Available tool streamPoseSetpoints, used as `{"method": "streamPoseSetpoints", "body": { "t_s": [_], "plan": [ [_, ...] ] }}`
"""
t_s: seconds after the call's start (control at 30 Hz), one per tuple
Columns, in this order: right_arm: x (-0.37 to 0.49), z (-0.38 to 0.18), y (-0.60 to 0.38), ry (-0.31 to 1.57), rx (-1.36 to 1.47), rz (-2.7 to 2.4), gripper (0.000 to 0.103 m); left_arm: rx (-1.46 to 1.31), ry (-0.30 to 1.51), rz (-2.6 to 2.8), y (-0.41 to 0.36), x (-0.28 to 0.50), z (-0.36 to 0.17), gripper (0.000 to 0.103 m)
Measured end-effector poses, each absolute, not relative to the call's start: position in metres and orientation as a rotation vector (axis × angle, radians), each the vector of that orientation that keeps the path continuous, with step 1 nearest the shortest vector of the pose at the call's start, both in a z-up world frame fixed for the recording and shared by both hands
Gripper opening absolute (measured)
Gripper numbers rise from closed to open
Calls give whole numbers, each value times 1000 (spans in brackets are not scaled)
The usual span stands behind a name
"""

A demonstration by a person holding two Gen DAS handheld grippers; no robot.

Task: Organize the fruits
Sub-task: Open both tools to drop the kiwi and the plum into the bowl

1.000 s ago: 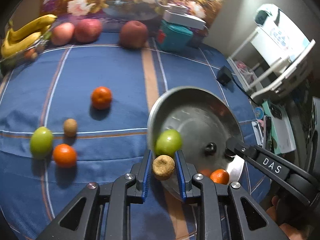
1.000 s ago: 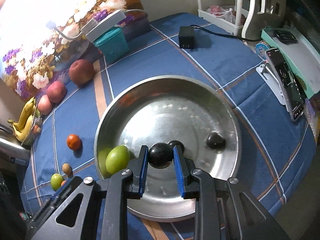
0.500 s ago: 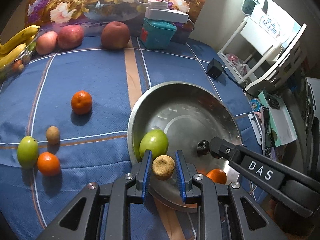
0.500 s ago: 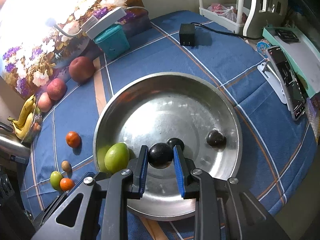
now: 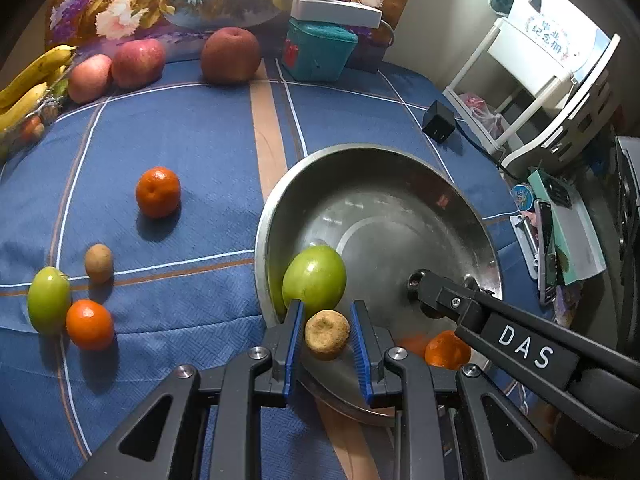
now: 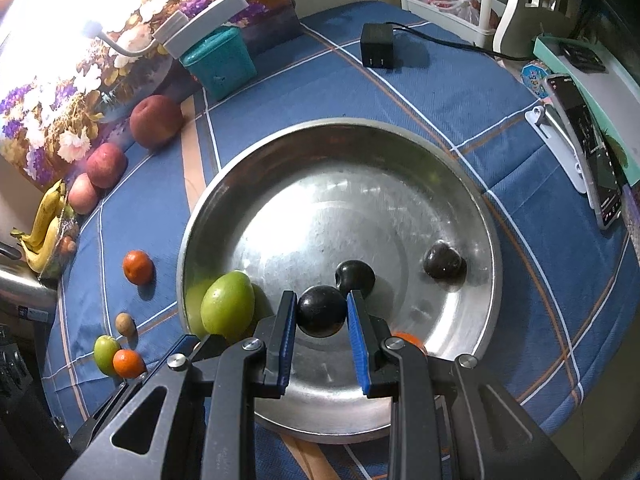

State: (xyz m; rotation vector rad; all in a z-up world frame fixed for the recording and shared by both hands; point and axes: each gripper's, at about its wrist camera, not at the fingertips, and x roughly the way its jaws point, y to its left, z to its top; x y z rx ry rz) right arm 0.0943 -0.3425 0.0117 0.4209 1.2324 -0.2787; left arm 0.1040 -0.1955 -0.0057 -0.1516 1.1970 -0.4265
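Observation:
My left gripper (image 5: 327,334) is shut on a small brown fruit (image 5: 327,335), held over the near rim of the steel bowl (image 5: 360,168). My right gripper (image 6: 321,312) is shut on a black plum (image 6: 321,311) above the bowl (image 6: 400,208). In the bowl lie a green fruit (image 6: 227,307) (image 5: 314,278), two dark plums (image 6: 355,278) (image 6: 443,262) and an orange (image 5: 446,354). On the blue cloth to the left lie two oranges (image 5: 158,192) (image 5: 89,324), a green fruit (image 5: 48,300) and a brown fruit (image 5: 98,263).
Three apples (image 5: 230,54) (image 5: 138,62) (image 5: 89,78) and bananas (image 5: 28,88) line the back left edge. A teal box (image 5: 320,54) with a white lamp stands at the back. A black charger (image 5: 439,122), a white rack (image 5: 548,92) and a phone (image 6: 596,176) are to the right.
The left gripper has drifted slightly, so the bowl and loose fruit sit a little to the right in its view. The right gripper has barely moved. Both stay shut on their fruit.

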Motion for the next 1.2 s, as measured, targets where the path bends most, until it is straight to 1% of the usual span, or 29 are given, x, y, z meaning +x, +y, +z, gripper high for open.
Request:
{"method": "streamPoseSetpoints", "body": {
  "t_s": [0.23,0.3,0.4,0.47,0.53,0.6,0.7,0.77,0.83,1.0,1.07,1.1,1.2],
  "plan": [
    [96,9,-340,1247,417,-274,27,-138,1207,-434,-200,105,-8,27],
    [96,8,-340,1251,421,-273,31,-133,1208,-434,-200,105,-8,29],
    [95,9,-340,1247,418,-280,32,-127,1208,-435,-201,104,-8,32],
    [94,10,-340,1244,420,-281,32,-122,1208,-433,-202,104,-8,36],
    [94,12,-341,1240,420,-283,32,-119,1207,-428,-201,104,-7,43],
    [93,13,-342,1238,420,-282,32,-121,1204,-427,-199,104,-7,48],
    [93,14,-343,1235,419,-281,32,-119,1203,-406,-196,105,-6,59],
    [93,14,-343,1236,419,-281,32,-125,1207,-392,-192,107,-7,60],
    [93,15,-343,1234,421,-284,32,-134,1215,-375,-187,108,-8,63],
    [93,17,-345,1227,423,-288,32,-133,1224,-319,-174,113,-8,65],
    [93,17,-345,1227,424,-289,32,-135,1236,-281,-167,114,-10,71],
    [93,17,-345,1227,424,-289,32,-135,1245,-250,-162,116,-11,75],
    [92,18,-345,1228,421,-287,32,-150,1252,-196,-148,118,-12,78]
  ]
}}
